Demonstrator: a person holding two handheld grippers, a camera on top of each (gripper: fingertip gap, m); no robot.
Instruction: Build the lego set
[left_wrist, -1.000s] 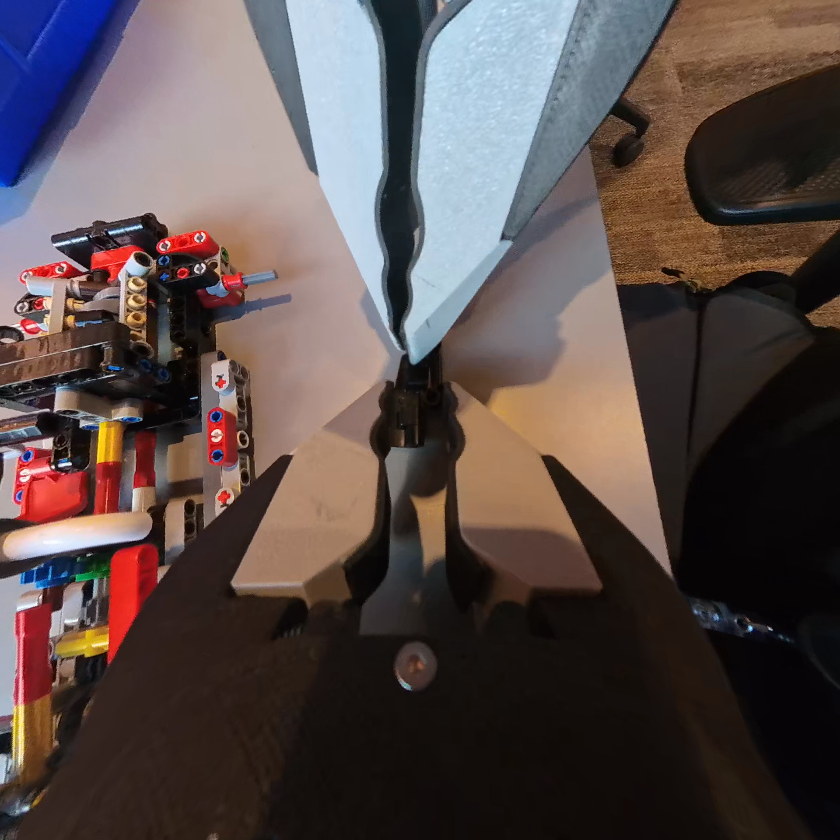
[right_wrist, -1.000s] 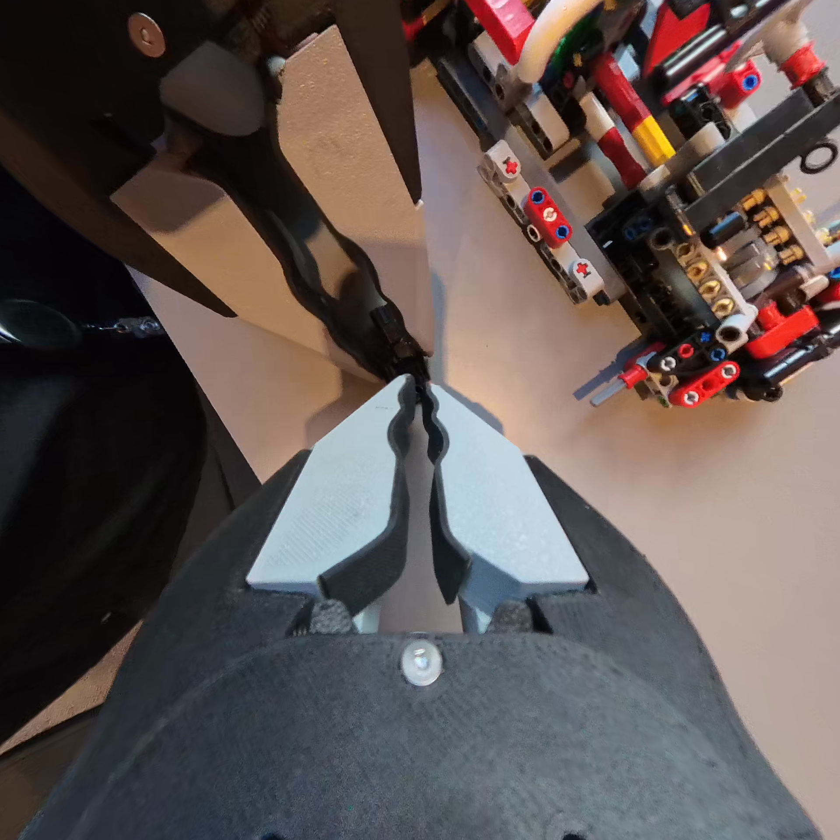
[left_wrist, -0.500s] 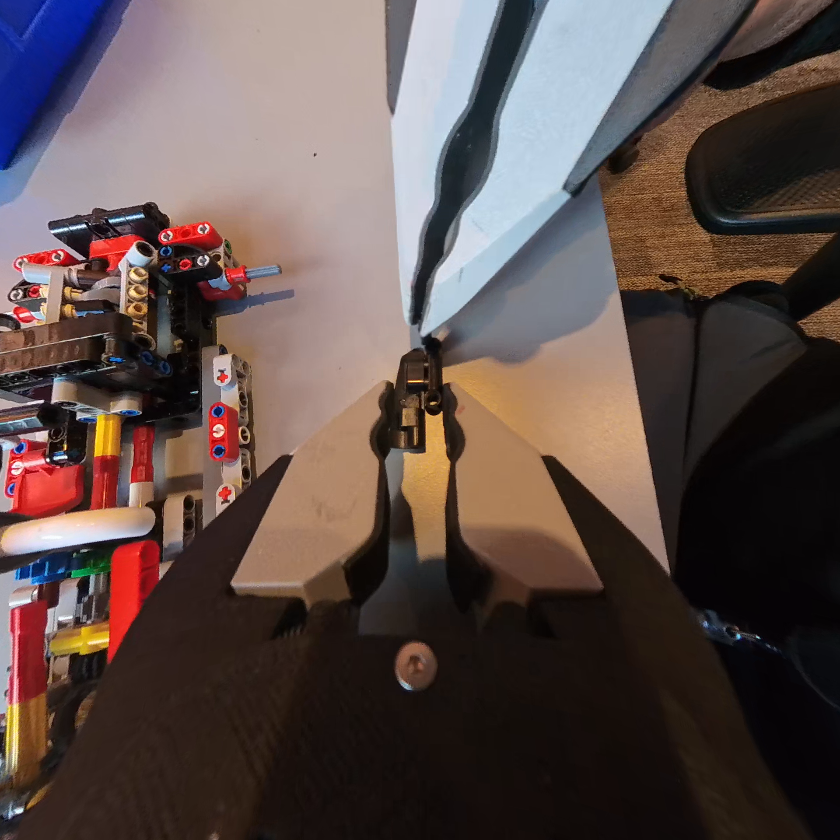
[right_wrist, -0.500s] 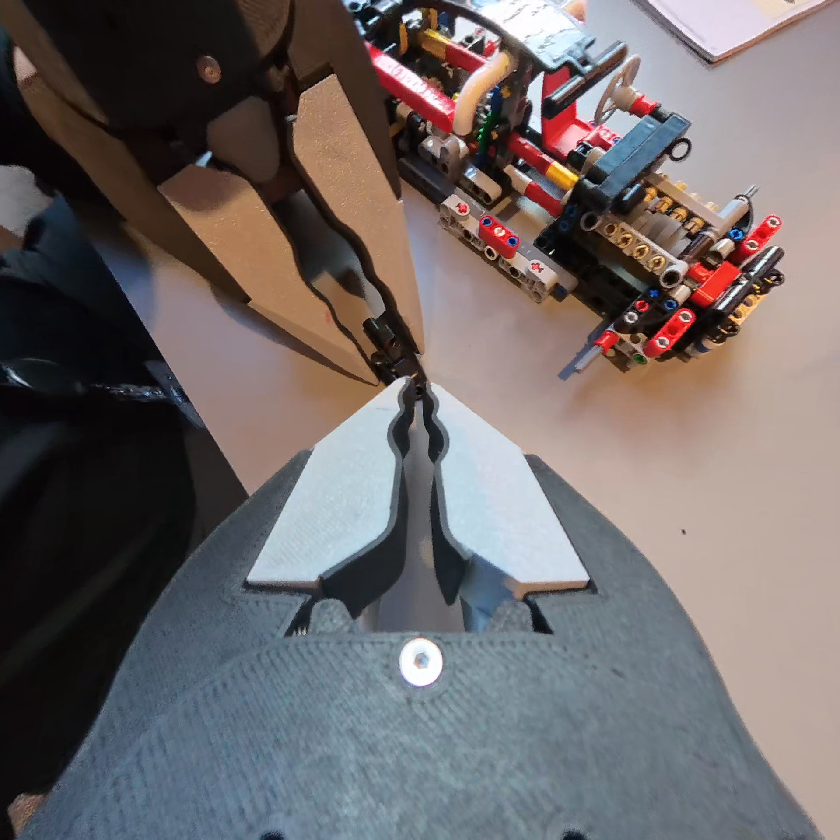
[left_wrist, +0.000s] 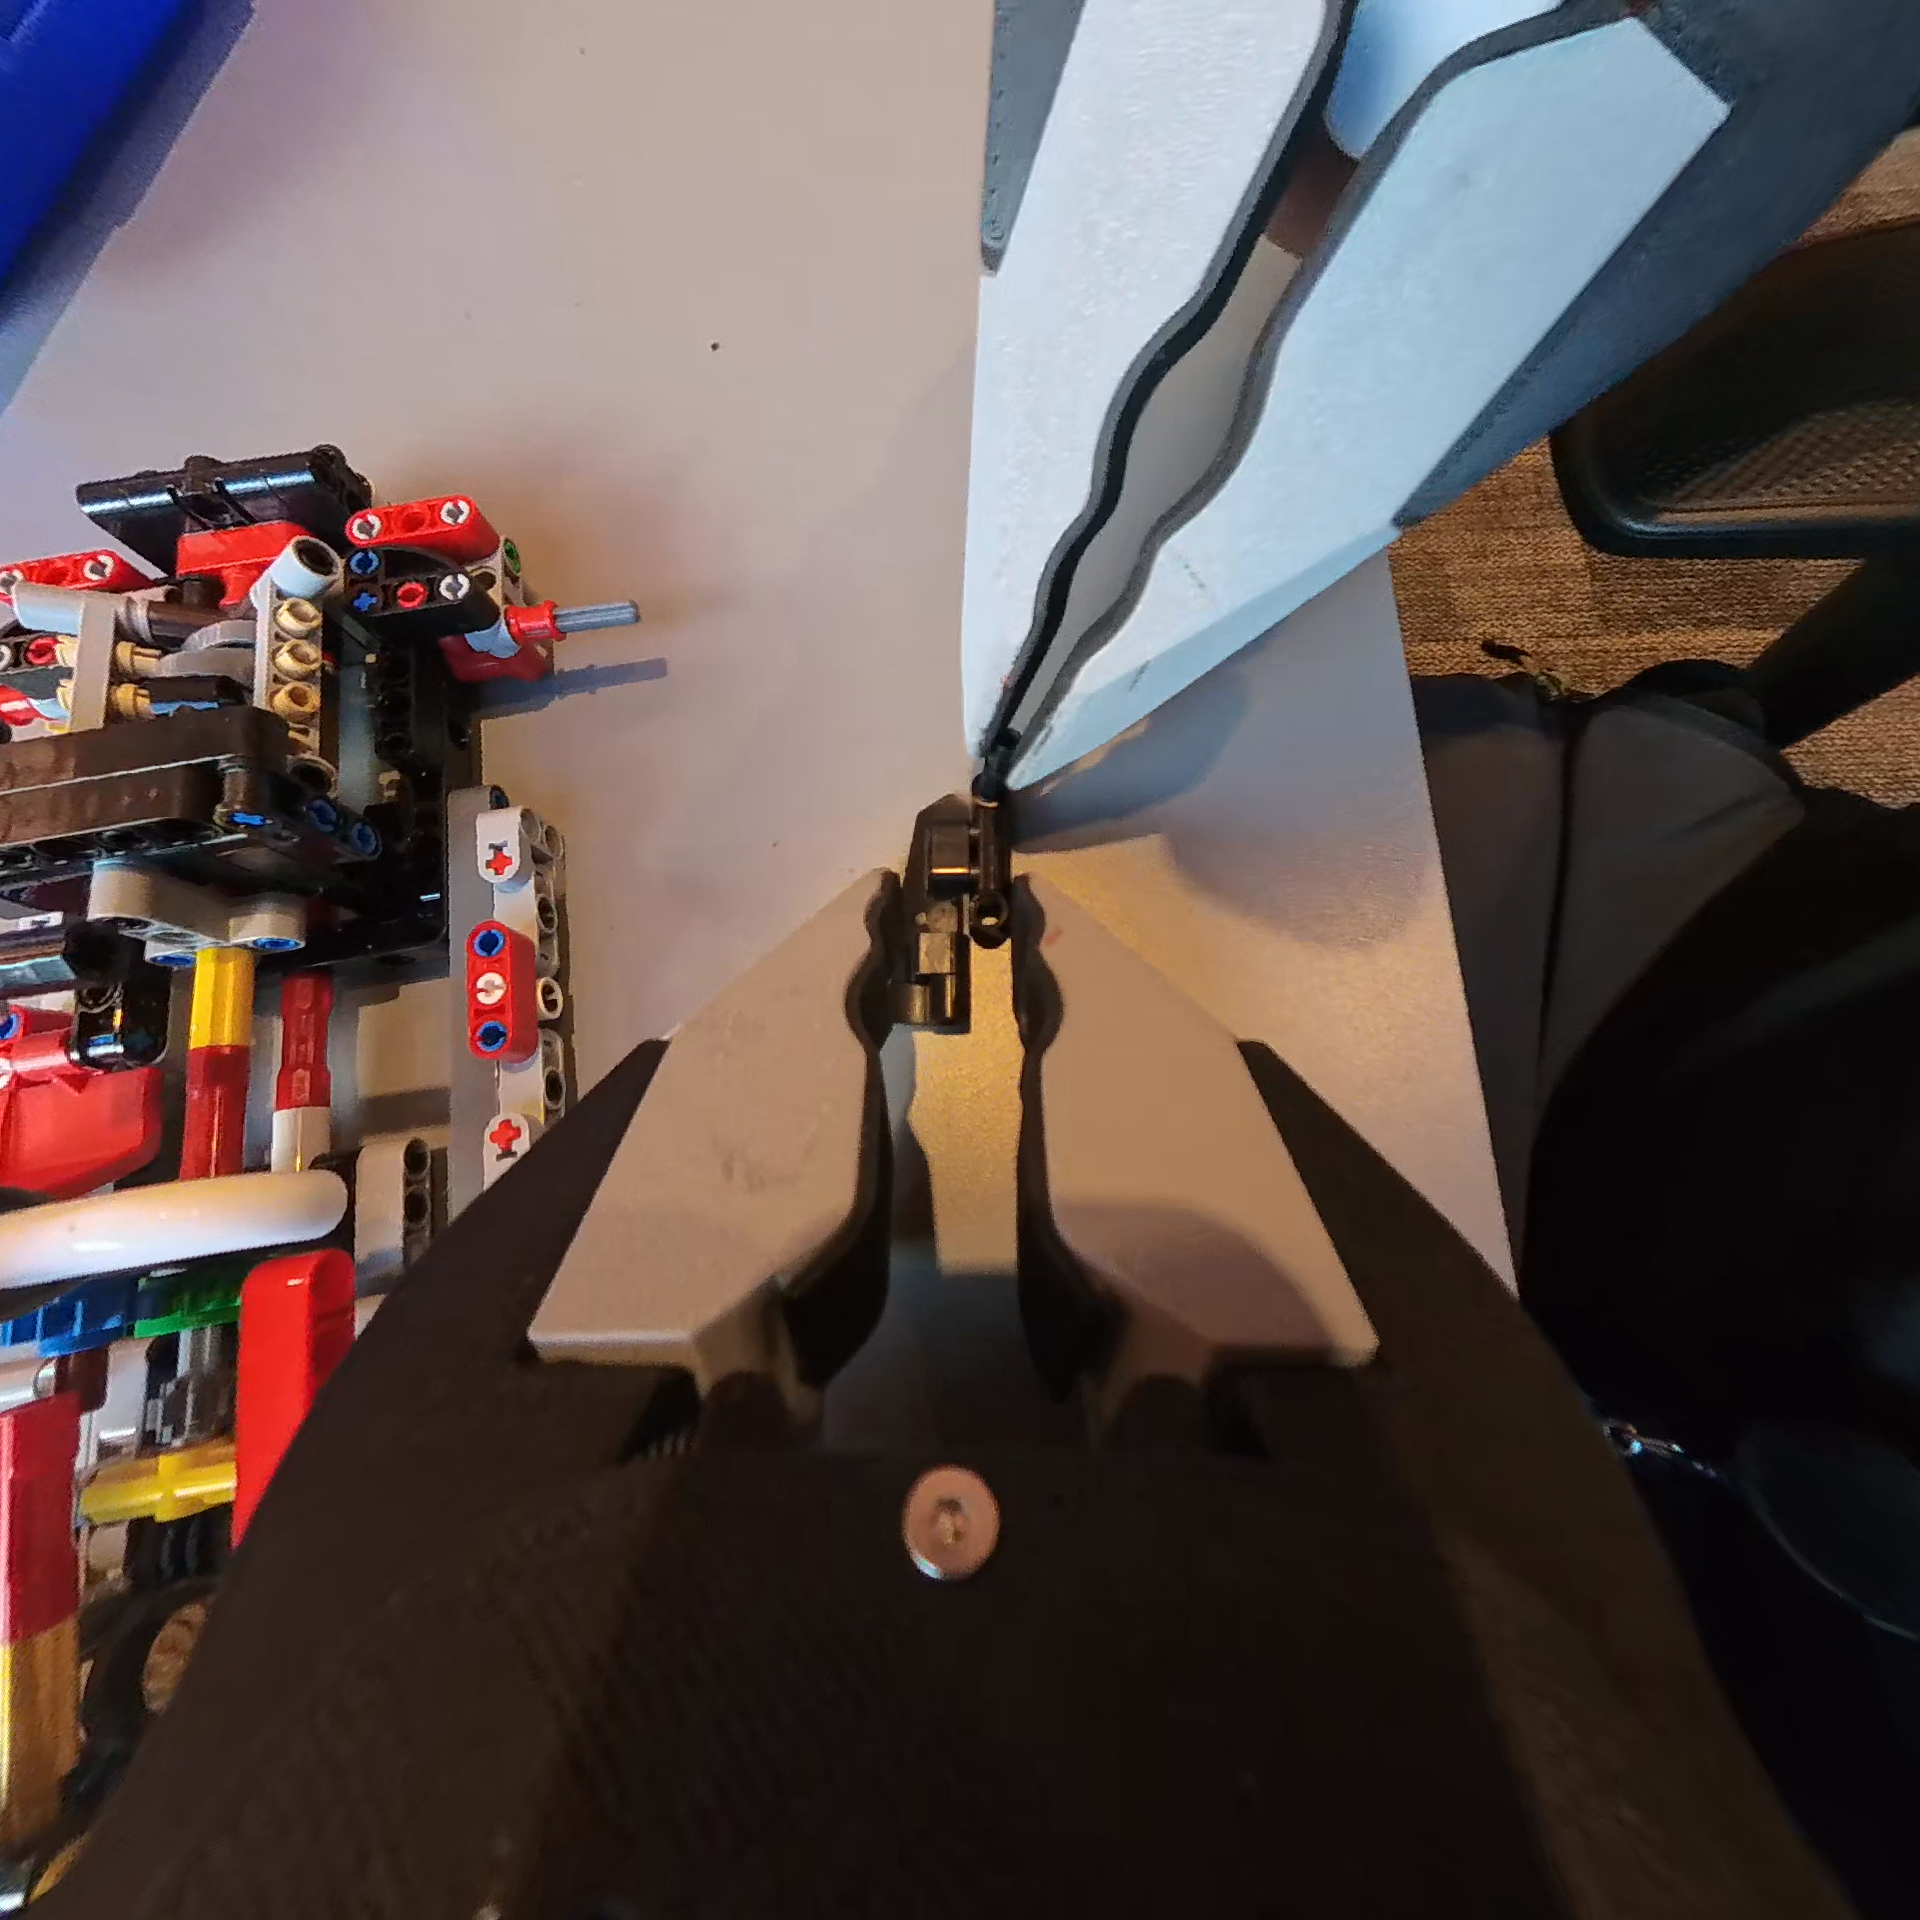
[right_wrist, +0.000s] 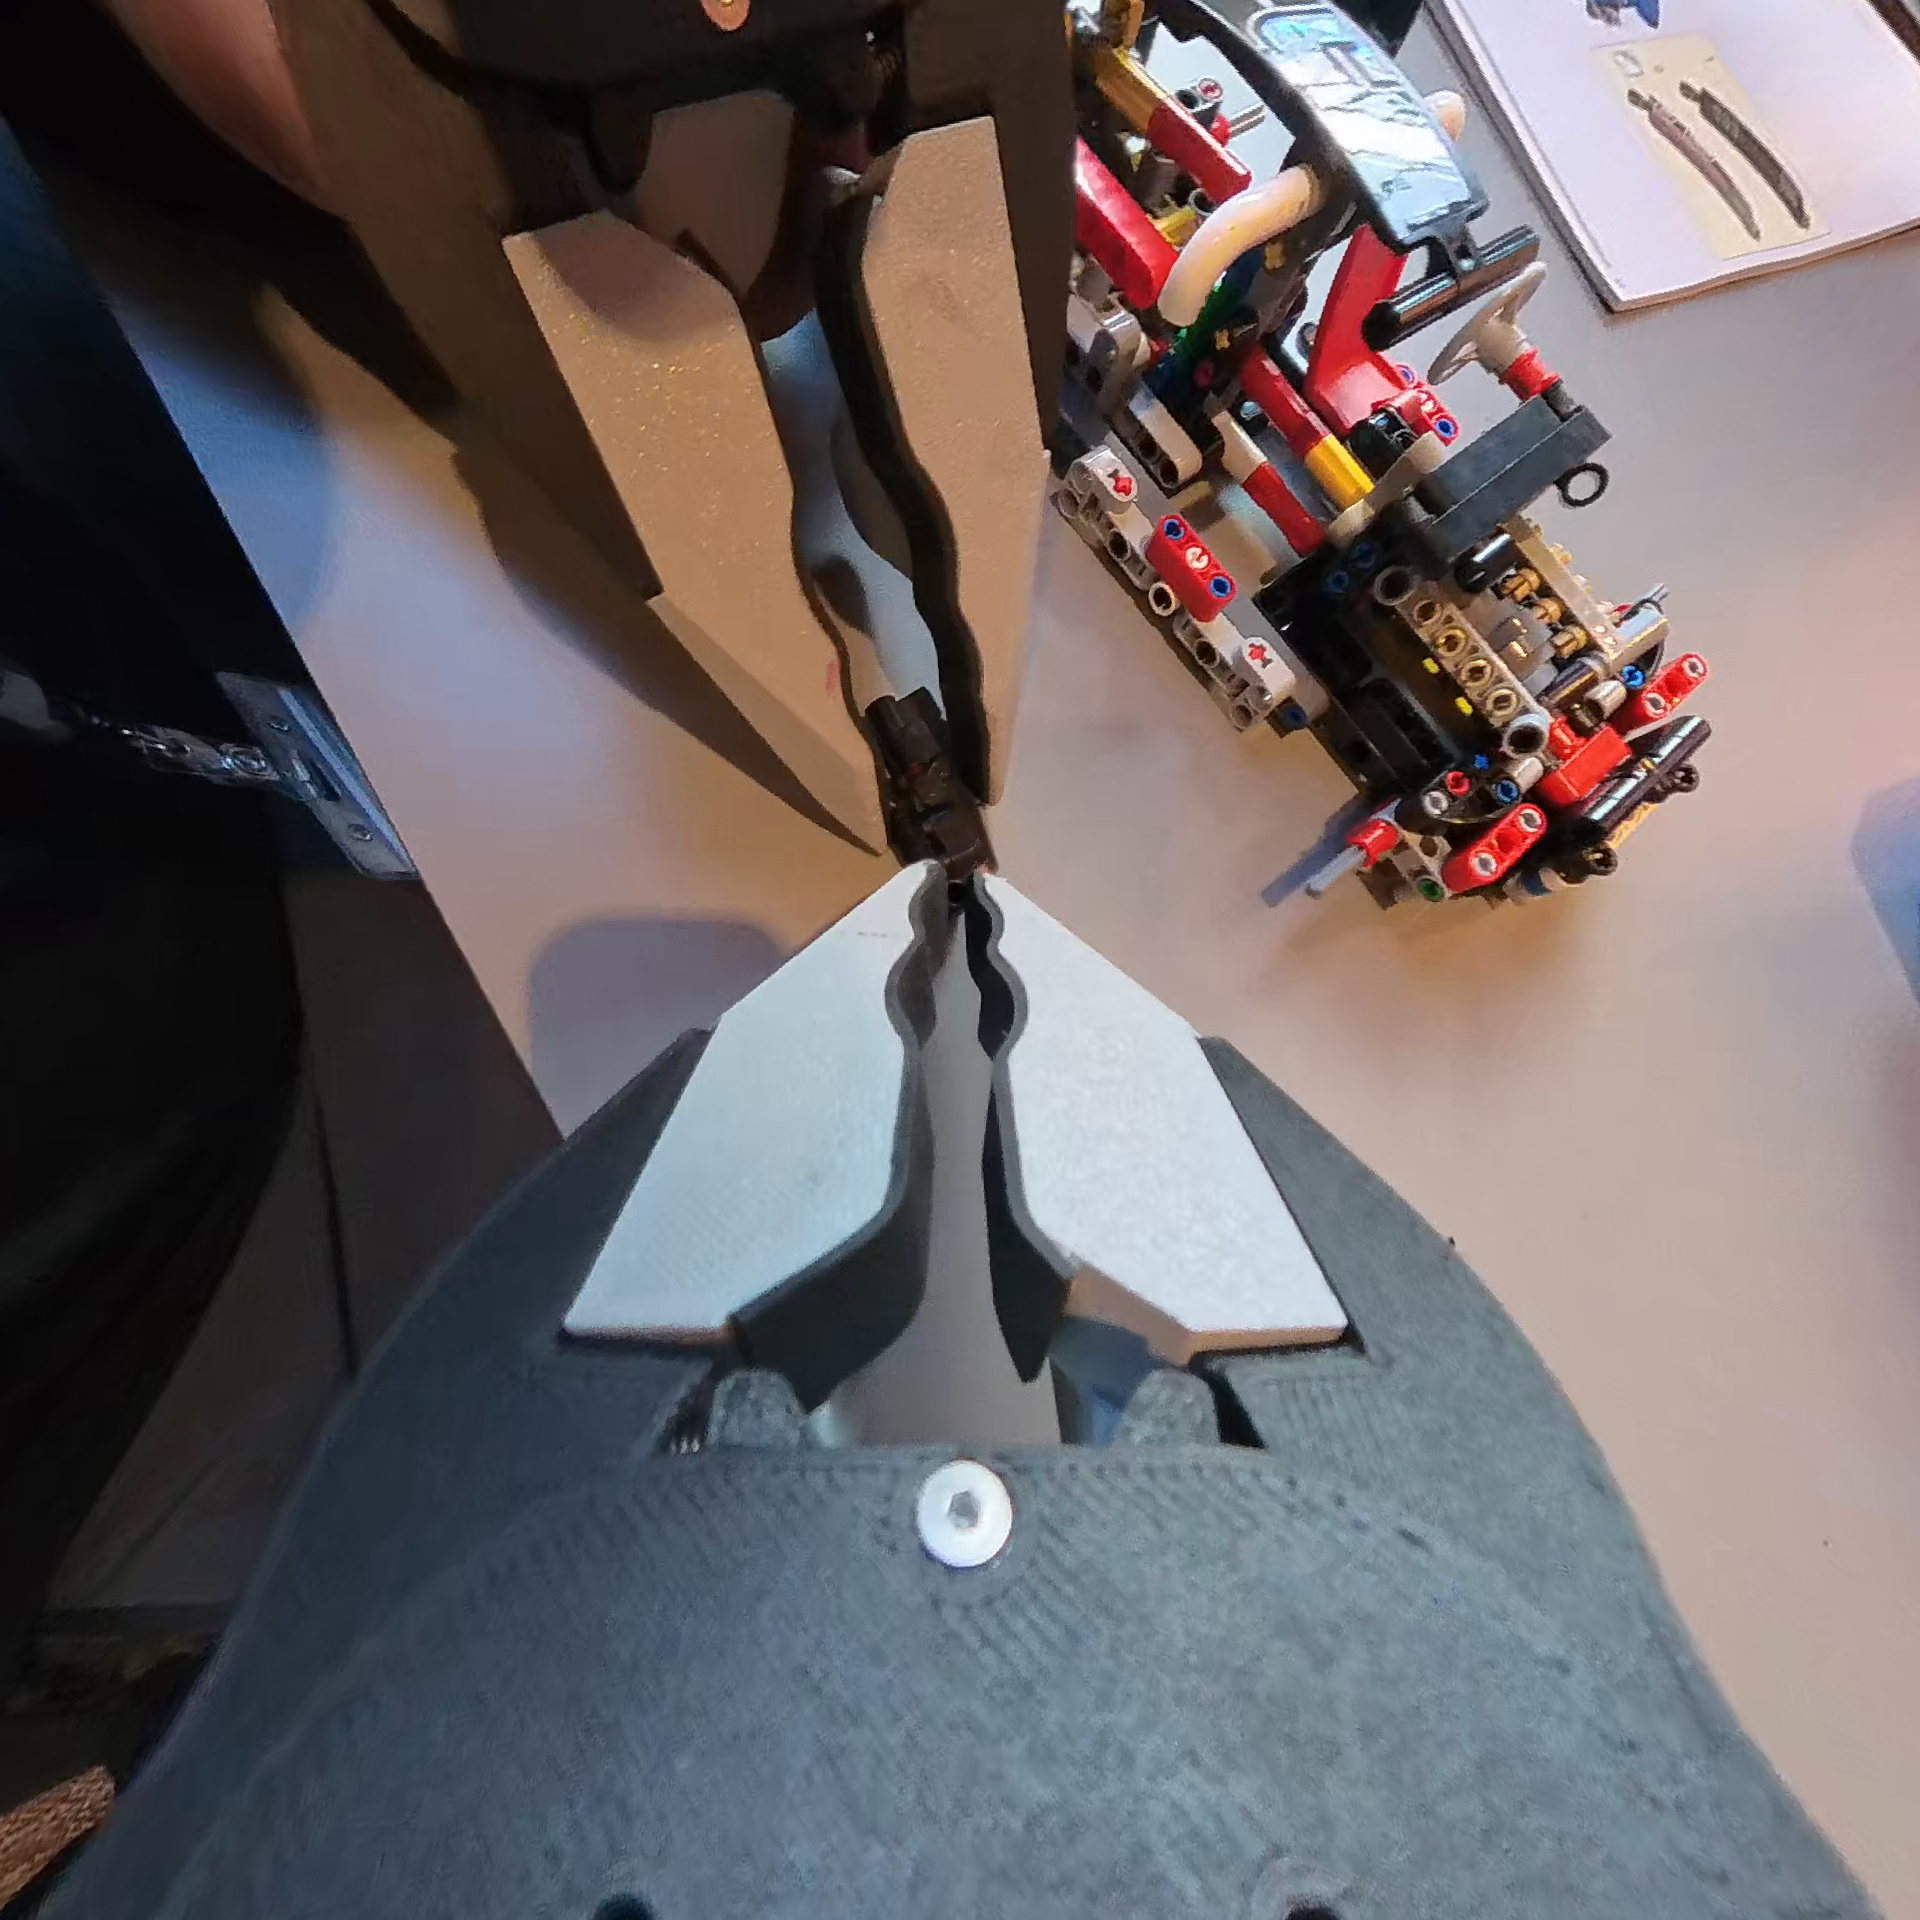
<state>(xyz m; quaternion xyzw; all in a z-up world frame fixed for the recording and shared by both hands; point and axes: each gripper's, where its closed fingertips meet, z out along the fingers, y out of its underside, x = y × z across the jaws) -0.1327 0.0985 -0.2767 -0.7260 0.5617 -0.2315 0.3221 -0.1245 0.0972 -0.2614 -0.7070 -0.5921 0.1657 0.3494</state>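
Black lego piece (left_wrist: 940, 930) sits clamped between the tips of the left gripper (left_wrist: 951, 914), above the table (left_wrist: 727, 312) and near its edge. In the right wrist view the same piece (right_wrist: 925, 779) appears end-on, pinched at the tips of the left gripper (right_wrist: 930, 821), which enters from the top of the frame.

View differences: the right wrist view alone shows the instruction booklet (right_wrist: 1704, 135) at the far right, beyond the lego car (right_wrist: 1351, 499). The left wrist view alone shows a blue bin (left_wrist: 83, 135) at the far left corner and a black chair (left_wrist: 1756, 457) on the carpet to the right. The lego car (left_wrist: 260, 883) lies to the left of the left fingers in that view.

Fingers: the left gripper fingers are parted only by the width of the piece and grasp it. The right gripper (right_wrist: 966, 899) is nearly closed at its tips, which meet the end of the piece; a thin dark part shows between them, but whether it is gripped cannot be told. In the left wrist view the right gripper (left_wrist: 997, 748) comes down from above, tips touching the top of the piece.

Change from half a second ago: both grippers hold the same tip-to-tip contact, while the right gripper has tilted, so its view now takes in more of the car and the booklet.
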